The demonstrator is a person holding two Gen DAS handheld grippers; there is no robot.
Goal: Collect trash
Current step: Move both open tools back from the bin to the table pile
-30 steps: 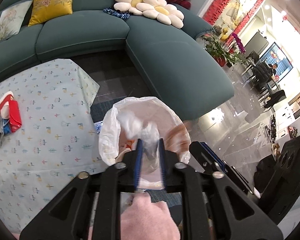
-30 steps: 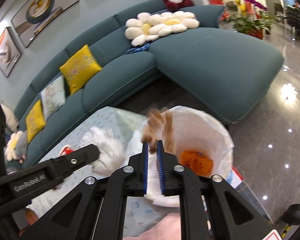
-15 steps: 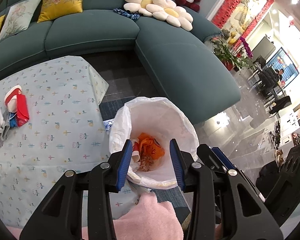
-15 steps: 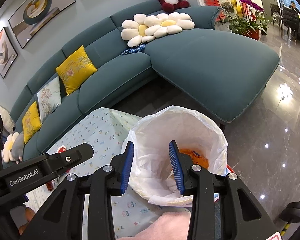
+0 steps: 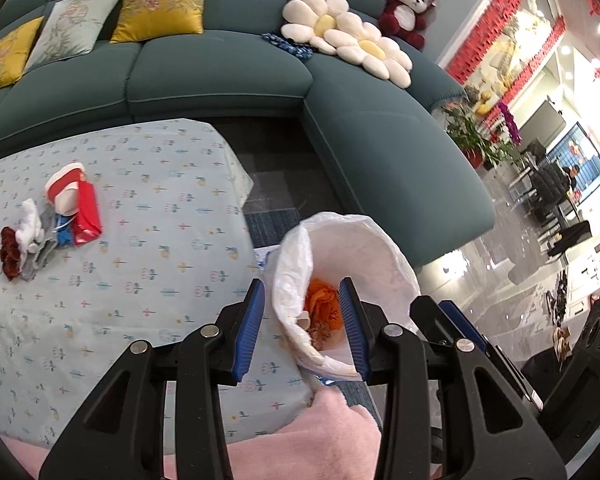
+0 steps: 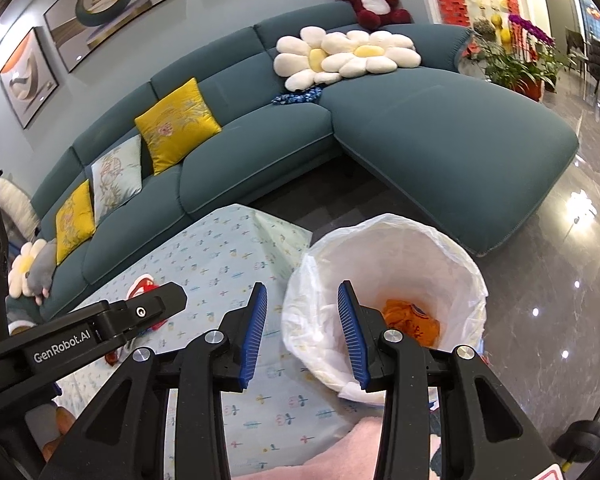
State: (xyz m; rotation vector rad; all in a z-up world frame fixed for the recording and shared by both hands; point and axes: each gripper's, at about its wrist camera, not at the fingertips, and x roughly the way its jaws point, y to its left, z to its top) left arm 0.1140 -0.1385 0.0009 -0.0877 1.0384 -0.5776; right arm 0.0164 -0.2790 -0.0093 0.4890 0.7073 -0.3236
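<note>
A bin lined with a white bag (image 5: 364,248) stands on the floor by the table's right end; it also shows in the right wrist view (image 6: 404,256). Orange trash (image 5: 324,308) lies inside it, also in the right wrist view (image 6: 410,316). My left gripper (image 5: 306,328) is open and empty over the bin's near rim. My right gripper (image 6: 302,334) is open and empty at the bin's left rim. A pile of trash lies at the table's left: a red and white cup (image 5: 66,194), a red packet (image 5: 86,214), white tissue (image 5: 30,222) and dark red scraps (image 5: 9,254).
The table has a light blue patterned cloth (image 5: 148,240). A teal corner sofa (image 5: 220,76) with yellow cushions, flower pillows and a plush bear runs behind. Glossy floor (image 6: 560,288) lies to the right. The left gripper's body (image 6: 84,328) shows in the right wrist view.
Both grippers opened and let their trash fall into the bin. Both have since drawn back and swung left toward the table.
</note>
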